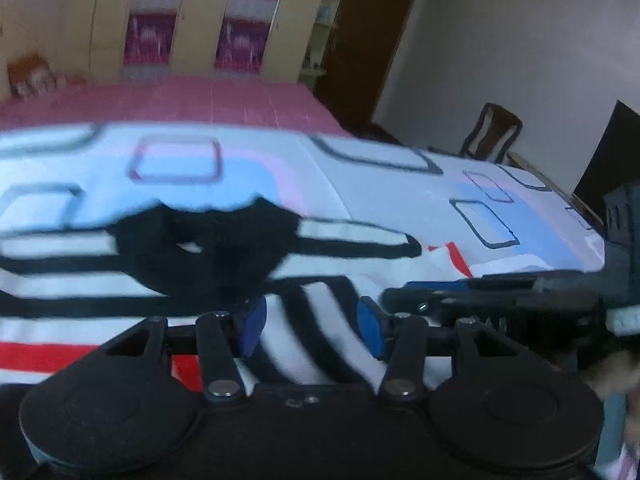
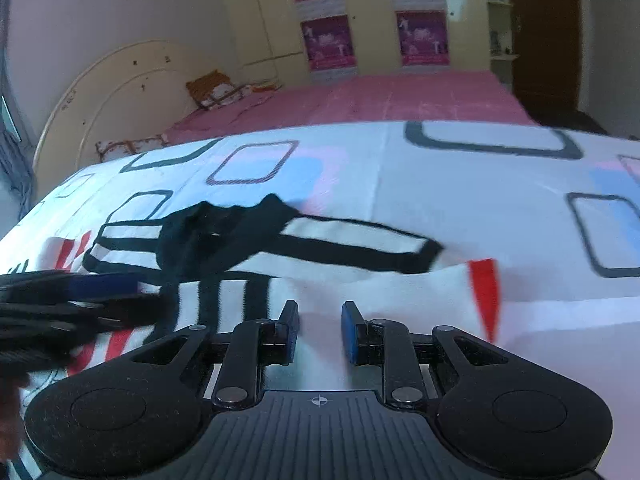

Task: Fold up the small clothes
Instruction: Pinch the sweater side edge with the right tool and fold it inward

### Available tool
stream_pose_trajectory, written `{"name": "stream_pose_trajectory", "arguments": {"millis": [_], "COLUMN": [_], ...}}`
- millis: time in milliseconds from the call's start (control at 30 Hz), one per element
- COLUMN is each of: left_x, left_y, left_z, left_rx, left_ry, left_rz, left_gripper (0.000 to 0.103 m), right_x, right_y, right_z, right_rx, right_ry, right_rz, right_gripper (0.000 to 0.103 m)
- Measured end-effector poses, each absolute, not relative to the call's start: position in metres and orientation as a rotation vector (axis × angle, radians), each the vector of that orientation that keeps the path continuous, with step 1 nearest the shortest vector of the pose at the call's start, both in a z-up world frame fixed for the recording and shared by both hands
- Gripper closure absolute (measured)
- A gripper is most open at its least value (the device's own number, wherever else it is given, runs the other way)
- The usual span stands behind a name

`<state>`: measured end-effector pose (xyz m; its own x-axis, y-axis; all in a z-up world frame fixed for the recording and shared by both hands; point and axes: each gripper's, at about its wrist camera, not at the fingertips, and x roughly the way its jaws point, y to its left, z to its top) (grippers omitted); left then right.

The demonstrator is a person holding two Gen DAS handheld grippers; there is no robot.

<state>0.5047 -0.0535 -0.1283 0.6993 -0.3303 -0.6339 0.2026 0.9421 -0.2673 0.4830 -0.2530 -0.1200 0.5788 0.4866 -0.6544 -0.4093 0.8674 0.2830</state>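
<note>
Setting: a bedroom; a bed covered by a white sheet printed with blue, pink and black rounded rectangles, and a pink bedspread farther back.
Garment: a small white top with black and red stripes, lying spread on the white sheet, close in front of both grippers; its black collar is bunched at the far edge, and one striped sleeve stretches out flat to the right.
Left gripper: jaws partly apart, blue pads hovering over the striped cloth; nothing is pinched between them.
Right gripper: jaws set narrowly apart over a plain white part of the top, with no cloth caught between the pads.
Grippers together: side by side; each shows at the edge of the other's camera view.
Background: a cream wardrobe with purple posters, a curved cream headboard, patterned pillows, a dark wooden door, a wooden chair.
Picture quality: motion blur softens the cloth's edges.
</note>
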Motion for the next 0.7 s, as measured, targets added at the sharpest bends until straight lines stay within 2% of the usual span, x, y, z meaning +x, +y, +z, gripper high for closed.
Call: {"name": "stream_pose_trajectory", "arguments": {"millis": [100, 200, 267, 367, 533, 700], "left_x": [0.514, 0.505, 0.494, 0.485, 0.458, 0.442], "left_y": [-0.051, -0.025, -0.001, 0.019, 0.000, -0.023], "left_z": [-0.143, -0.144, -0.147, -0.142, -0.116, -0.135], "left_rx": [-0.187, -0.122, -0.085, -0.144, -0.071, 0.022], "left_ry": [0.768, 0.760, 0.761, 0.746, 0.650, 0.727], "left_rz": [-0.289, -0.214, -0.141, -0.122, -0.155, -0.202], "left_gripper": [0.054, 0.056, 0.054, 0.054, 0.054, 0.053], "right_x": [0.492, 0.511, 0.522, 0.524, 0.489, 0.463], "right_y": [-0.259, -0.296, -0.326, -0.329, -0.326, -0.299], "right_z": [-0.124, -0.123, -0.127, -0.128, -0.106, -0.117], "right_rx": [0.093, 0.072, 0.156, 0.097, 0.092, 0.000], "right_ry": [0.812, 0.790, 0.817, 0.825, 0.752, 0.887], "right_rz": [0.550, 0.303, 0.265, 0.283, 0.317, 0.301], "right_gripper": [0.079, 0.079, 0.091, 0.090, 0.091, 0.091]}}
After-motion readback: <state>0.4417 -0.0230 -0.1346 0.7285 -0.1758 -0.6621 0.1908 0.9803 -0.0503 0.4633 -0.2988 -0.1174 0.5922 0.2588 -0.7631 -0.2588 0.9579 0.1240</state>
